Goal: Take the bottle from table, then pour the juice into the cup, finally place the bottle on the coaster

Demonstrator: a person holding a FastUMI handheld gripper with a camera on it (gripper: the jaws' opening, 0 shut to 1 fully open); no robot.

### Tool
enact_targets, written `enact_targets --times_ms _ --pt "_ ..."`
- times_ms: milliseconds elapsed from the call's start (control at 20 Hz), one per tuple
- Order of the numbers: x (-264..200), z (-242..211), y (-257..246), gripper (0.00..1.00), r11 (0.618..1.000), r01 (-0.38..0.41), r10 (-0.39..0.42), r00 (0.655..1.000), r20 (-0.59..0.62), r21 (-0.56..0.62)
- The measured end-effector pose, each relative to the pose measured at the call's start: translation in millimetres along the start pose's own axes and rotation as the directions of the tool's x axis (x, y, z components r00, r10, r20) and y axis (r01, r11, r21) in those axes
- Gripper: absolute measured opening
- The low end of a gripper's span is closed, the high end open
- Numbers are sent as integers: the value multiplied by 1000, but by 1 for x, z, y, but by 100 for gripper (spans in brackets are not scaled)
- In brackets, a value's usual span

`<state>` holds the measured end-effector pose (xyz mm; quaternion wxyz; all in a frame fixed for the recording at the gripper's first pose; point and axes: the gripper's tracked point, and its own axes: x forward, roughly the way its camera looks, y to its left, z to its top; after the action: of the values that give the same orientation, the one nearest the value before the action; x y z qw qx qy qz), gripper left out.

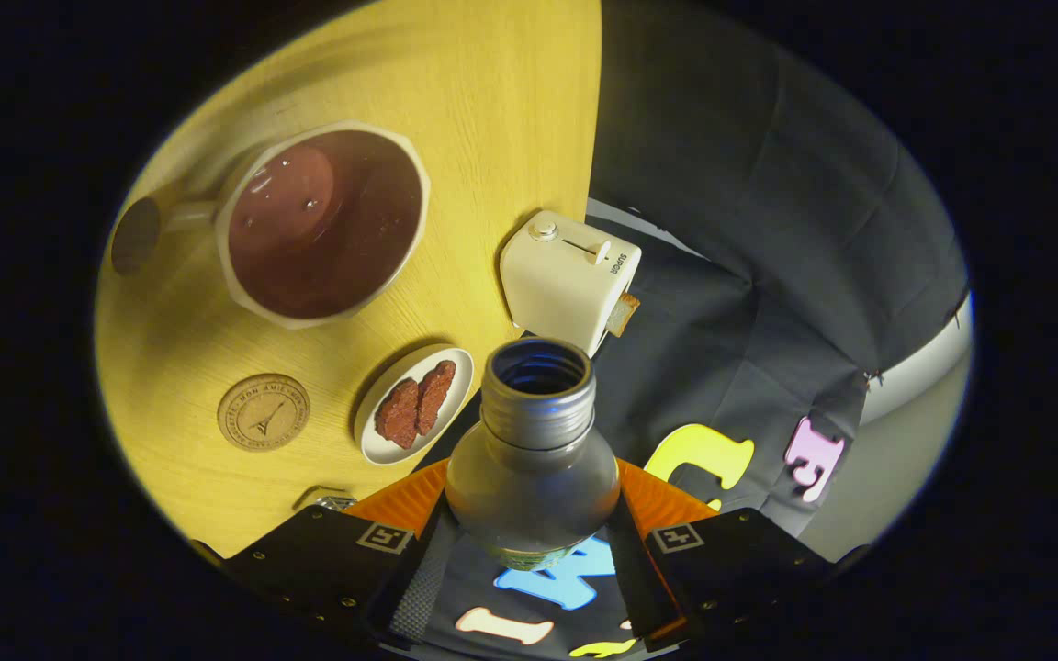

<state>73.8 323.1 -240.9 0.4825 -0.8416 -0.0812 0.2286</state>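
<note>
My gripper is shut on a clear, uncapped bottle; both fingers press its sides and its open neck points ahead of them. The bottle looks drained. Beyond the fingers to the left, a white faceted cup with a handle stands on the wooden table, holding dark red juice. A round cork coaster lies bare on the table nearer the fingers than the cup. The whole scene appears rolled sideways in the gripper view.
A small white plate with two reddish-brown pieces sits between the coaster and the bottle neck. A cream toaster with a slice in it stands at the table's edge just beyond the bottle. A small metallic object lies by the left finger.
</note>
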Motion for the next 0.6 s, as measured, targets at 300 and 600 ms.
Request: enact_targets --times_ms 300,600 --pt "-5 -14 18 79 945 -41 61 997 -53 324" --pt "-13 -39 39 79 794 -50 140 985 -102 605"
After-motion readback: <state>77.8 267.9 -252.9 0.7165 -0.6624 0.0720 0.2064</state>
